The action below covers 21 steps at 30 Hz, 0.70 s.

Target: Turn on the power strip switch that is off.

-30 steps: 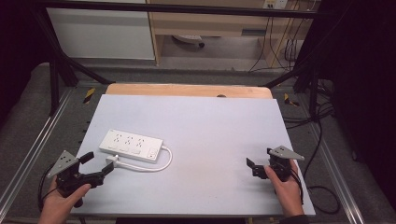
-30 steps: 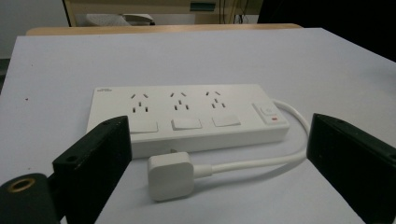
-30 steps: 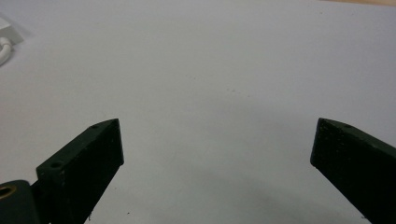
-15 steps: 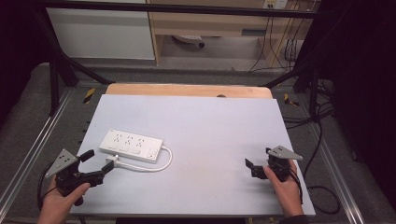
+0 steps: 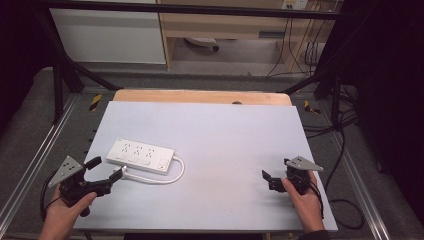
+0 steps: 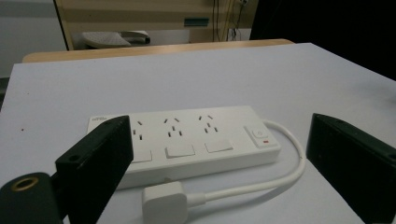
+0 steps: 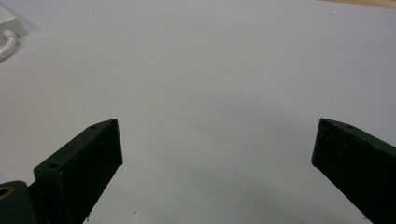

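A white power strip [image 5: 142, 156] lies on the left part of the pale table [image 5: 225, 135], its short white cable [image 5: 172, 176] looping round to a white plug [image 5: 126, 173] at its near side. In the left gripper view the power strip [image 6: 187, 140] shows three sockets and a switch, with the plug [image 6: 166, 201] lying just ahead between the jaws. My left gripper [image 5: 106, 171] is open, close behind the plug and apart from it. My right gripper [image 5: 266, 180] is open over bare table near the front right, with nothing between its jaws.
A wooden strip [image 5: 200, 96] runs along the table's far edge. Beyond it stand a white cabinet [image 5: 107, 35] and a wooden shelf unit [image 5: 235, 27]. Cables [image 5: 345, 130] hang off the right side. Metal rails [image 5: 30, 165] flank the table.
My left gripper has drawn back a little toward the front left, away from the power strip. The right gripper has barely moved.
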Available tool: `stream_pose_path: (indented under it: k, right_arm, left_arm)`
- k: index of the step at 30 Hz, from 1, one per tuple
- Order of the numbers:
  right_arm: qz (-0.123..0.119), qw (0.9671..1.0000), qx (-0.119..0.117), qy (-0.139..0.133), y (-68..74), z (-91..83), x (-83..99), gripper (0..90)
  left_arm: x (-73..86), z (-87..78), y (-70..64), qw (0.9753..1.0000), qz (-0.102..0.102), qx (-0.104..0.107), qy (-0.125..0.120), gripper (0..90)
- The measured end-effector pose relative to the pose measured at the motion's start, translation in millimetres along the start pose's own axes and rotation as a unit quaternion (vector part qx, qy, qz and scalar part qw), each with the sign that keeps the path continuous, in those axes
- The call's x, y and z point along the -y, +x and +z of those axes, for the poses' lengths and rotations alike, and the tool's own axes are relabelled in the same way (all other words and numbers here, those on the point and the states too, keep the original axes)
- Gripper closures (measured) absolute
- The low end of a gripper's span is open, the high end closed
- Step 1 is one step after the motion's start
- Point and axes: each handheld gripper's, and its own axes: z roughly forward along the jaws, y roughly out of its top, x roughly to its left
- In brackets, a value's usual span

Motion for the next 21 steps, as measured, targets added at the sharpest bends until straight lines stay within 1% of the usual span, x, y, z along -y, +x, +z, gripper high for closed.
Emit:
stream_pose_path:
  k: [4,10,13,14,21]
  right_arm:
    - [0.003,1.0000,-0.001,0.001,-0.1,0.2,0.3,2.3]
    - [0.000,1.0000,-0.002,0.003,0.8,1.1,0.2,2.3]
    - [0.001,1.0000,-0.001,0.002,0.4,0.9,0.4,2.3]
    - [0.003,1.0000,-0.002,0.002,0.3,0.4,0.5,2.3]
    - [0.002,1.0000,-0.001,0.004,0.4,0.8,0.7,2.3]
  left_arm:
    - [-3.2,1.1,0.8,1.0000,0.001,-0.002,-0.001,7.5]
    - [-6.8,2.9,0.3,1.0000,0.001,0.000,0.000,7.5]
    - [-8.4,3.7,-0.4,1.0000,0.000,0.002,0.001,7.5]
    - [-9.4,5.2,-1.2,1.0000,0.000,0.006,0.001,7.5]
    - [-11.5,10.2,-3.1,1.0000,0.003,0.008,0.004,7.9]
